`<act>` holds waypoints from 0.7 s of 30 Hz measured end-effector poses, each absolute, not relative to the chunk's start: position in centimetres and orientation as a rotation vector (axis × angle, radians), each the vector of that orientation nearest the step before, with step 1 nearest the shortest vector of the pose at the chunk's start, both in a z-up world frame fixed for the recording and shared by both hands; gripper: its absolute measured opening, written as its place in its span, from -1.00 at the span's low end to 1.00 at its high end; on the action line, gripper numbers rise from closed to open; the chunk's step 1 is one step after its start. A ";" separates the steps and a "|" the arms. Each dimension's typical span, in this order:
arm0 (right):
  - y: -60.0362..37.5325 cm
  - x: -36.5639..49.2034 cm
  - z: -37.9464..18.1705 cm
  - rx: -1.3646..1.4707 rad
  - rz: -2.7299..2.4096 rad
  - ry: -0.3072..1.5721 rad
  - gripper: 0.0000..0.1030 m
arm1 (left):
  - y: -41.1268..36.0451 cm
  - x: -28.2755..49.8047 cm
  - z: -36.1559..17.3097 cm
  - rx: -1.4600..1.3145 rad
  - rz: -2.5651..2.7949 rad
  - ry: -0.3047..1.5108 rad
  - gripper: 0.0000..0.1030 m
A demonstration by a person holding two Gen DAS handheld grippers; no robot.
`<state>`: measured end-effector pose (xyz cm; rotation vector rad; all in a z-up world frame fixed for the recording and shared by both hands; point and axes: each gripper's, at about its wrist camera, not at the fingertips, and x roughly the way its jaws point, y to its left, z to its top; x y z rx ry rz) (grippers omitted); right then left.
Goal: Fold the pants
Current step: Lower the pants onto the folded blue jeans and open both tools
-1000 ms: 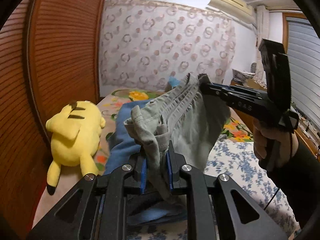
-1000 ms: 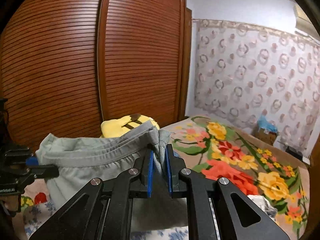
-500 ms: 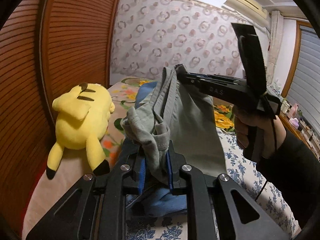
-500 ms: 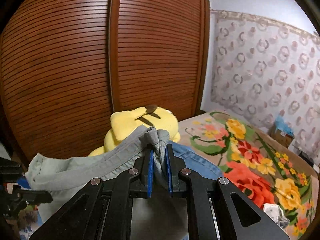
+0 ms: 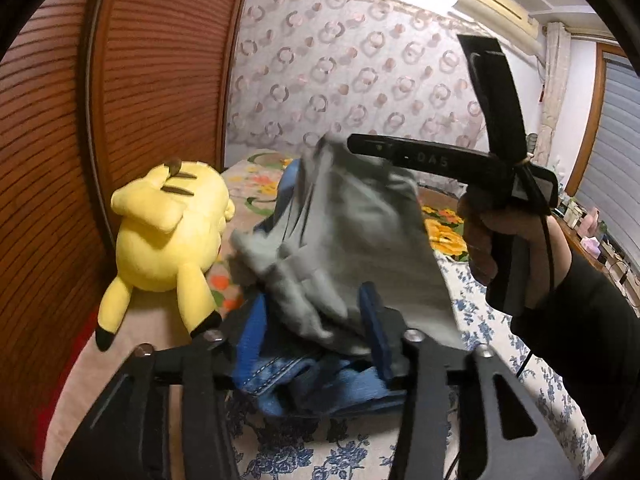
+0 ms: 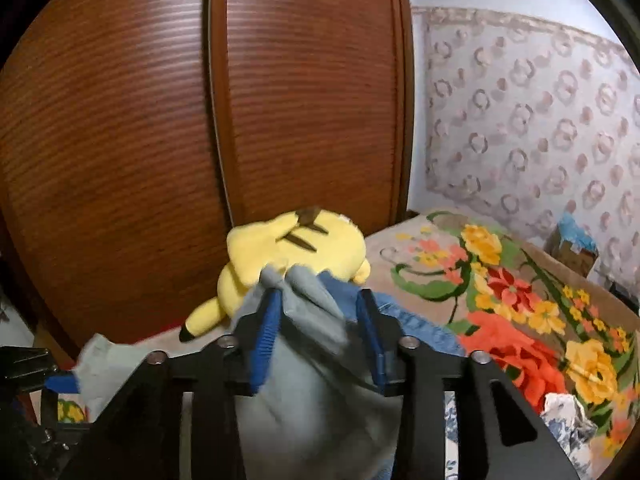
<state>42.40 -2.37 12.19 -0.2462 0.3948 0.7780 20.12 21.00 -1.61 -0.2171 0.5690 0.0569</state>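
Left wrist view: left hand-held gripper [image 5: 314, 334] jaws spread wide, grey pants [image 5: 352, 240] draped loose between the blue pads, blurred. Right hand-held gripper [image 6: 320, 332] likewise spread, waistband slack between its pads. Jeans [image 5: 320, 384] lie just beneath on the bed [image 5: 500, 340]. Yellow plush [image 5: 168, 232] at ten o'clock, against the wardrobe [image 5: 60, 160]. Open bed stretches toward two o'clock.

A bed [image 6: 408, 248] covered by a beige blanket with large orange, yellow and red flowers [image 6: 520, 320], and a white sheet with blue flowers [image 5: 480, 320] nearer the left tool [image 5: 310, 332]. A yellow plush toy [image 5: 168, 224] lies on it left of that tool, blue jeans [image 5: 304, 380] just beyond its fingers.
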 end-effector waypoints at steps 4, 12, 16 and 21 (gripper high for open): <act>-4.3 41.3 12.8 -0.262 0.754 0.369 -0.17 | 20.3 20.0 -0.1 -0.178 0.056 0.531 0.03; -5.9 42.1 10.5 -0.281 0.669 0.453 -0.17 | 19.6 22.4 -1.2 -0.139 0.067 0.580 0.08; -5.4 43.9 10.0 -0.281 0.636 0.474 -0.17 | 20.2 22.7 -2.6 -0.142 0.093 0.619 0.08; -4.6 45.7 10.3 -0.217 0.648 0.503 -0.17 | 20.4 22.7 -3.3 -0.139 0.119 0.636 0.08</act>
